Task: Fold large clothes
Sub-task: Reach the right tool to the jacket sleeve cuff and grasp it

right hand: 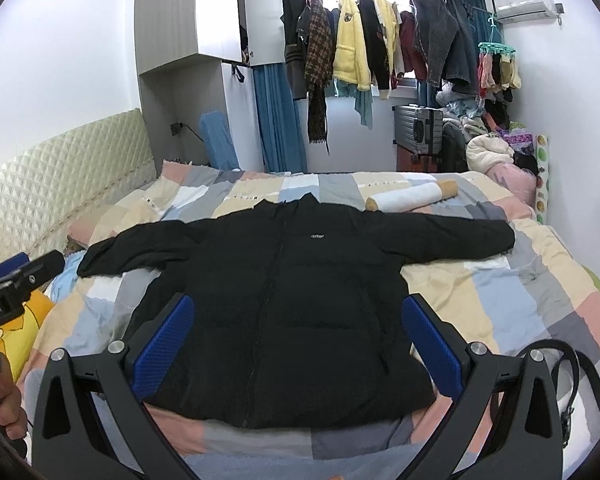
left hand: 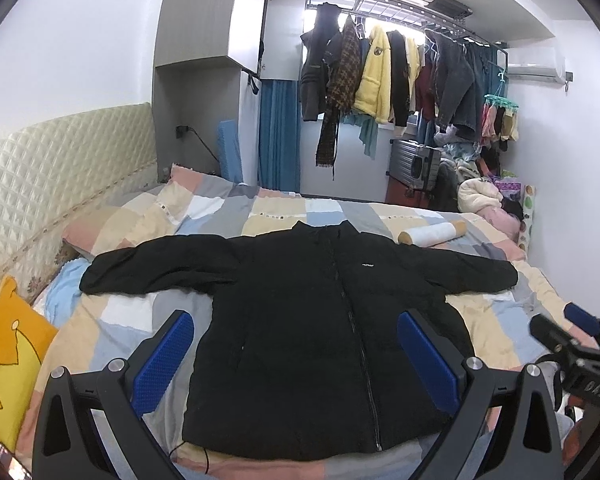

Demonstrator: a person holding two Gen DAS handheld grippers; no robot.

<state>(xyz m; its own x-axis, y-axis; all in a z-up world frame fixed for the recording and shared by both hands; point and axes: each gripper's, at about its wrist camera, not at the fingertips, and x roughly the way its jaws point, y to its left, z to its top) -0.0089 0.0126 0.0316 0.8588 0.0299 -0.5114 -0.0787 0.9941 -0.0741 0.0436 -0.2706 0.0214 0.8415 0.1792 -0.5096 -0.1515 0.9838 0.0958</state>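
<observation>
Left wrist view: left gripper [left hand: 296, 354] jaws spread wide, nothing between blue pads [left hand: 164, 356], hovering above lower half of black puffer jacket [left hand: 300, 320]. Right wrist view: right gripper [right hand: 298, 334] likewise wide apart, holding nothing, above jacket hem region. Right gripper also visible at right edge of left view [left hand: 572, 344]; left one at left edge of right view [right hand: 16, 280], with hand [right hand: 4, 404] on its handle.

Jacket lying face up, zipped, spread flat on patchwork bedspread [right hand: 520, 300], collar toward far side, hem nearest cameras, both sleeves stretched out sideways. Left sleeve [left hand: 148, 260] ending near light blue pillow [left hand: 62, 292]; right sleeve [left hand: 472, 270] ending just short of bedspread's far right edge.

Judged step: fold not begun, first grasp pending. Probably best to pinch each sleeve at cuff, through both layers, and lay across chest toward zipper [left hand: 352, 312]; puffy fill likely to spring back, so press flat after each fold. Keep hem square before doubling body upward. Thin black cord [left hand: 196, 450] trailing from hem corner, possible snag.

Beyond jacket collar, just right: rolled white item with tan ends [left hand: 432, 234], apart from jacket. Yellow cushion [left hand: 8, 360] left of jacket, beside quilted headboard [left hand: 52, 176].

Containers: silver suitcase [left hand: 416, 166] beyond bed, closed, contents unseen. Wall cabinet [left hand: 228, 16] above, door ajar, inside not visible. Hanging rack [left hand: 400, 4] loaded with coats.
</observation>
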